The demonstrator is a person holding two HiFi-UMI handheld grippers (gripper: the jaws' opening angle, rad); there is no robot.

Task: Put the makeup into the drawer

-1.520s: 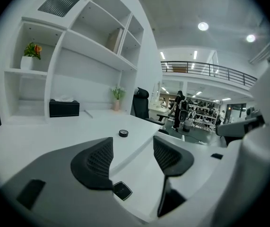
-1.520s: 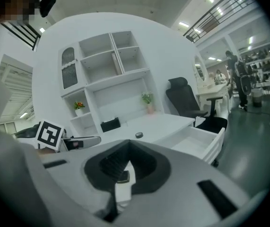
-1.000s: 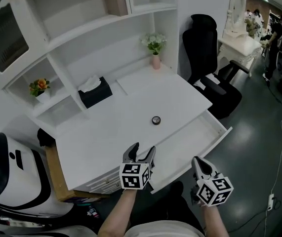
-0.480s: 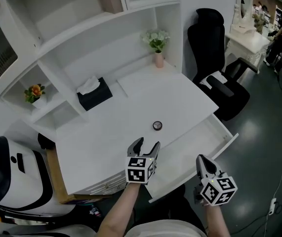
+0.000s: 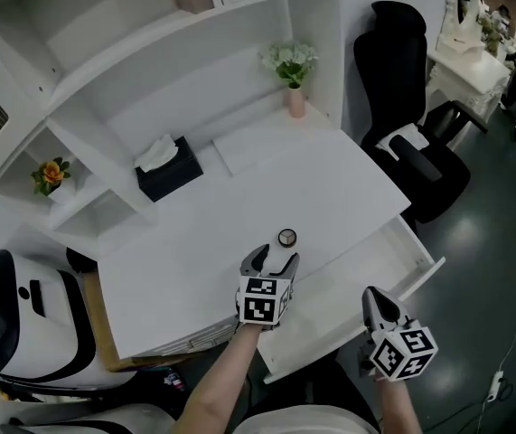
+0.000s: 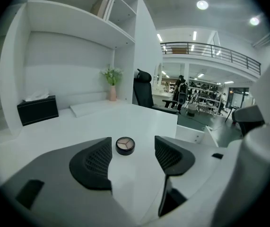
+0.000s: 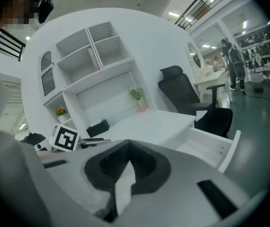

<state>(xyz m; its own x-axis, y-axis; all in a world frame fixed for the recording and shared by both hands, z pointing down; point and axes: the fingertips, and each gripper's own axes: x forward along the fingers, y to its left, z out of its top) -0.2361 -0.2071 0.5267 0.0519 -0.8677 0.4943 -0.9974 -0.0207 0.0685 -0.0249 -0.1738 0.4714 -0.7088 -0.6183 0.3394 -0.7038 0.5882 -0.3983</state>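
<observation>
The makeup is a small round black compact (image 5: 286, 238) (image 6: 125, 145) with three tan shades, lying on the white desk (image 5: 239, 197). My left gripper (image 5: 272, 259) (image 6: 131, 156) is open just short of it, and the compact shows in the gap between the two pads. Below the desk's front edge the white drawer (image 5: 366, 274) (image 7: 205, 148) stands pulled open, with nothing visible in it. My right gripper (image 5: 372, 302) (image 7: 127, 169) is shut, empty, held low in front of the drawer.
A black tissue box (image 5: 167, 168) and a pink vase with flowers (image 5: 295, 98) stand at the back of the desk under white shelves. A black office chair (image 5: 411, 152) is to the right. A white and black device (image 5: 14, 324) sits at the left.
My left gripper has moved forward over the desk toward the compact. The right gripper has stayed shut in front of the drawer.
</observation>
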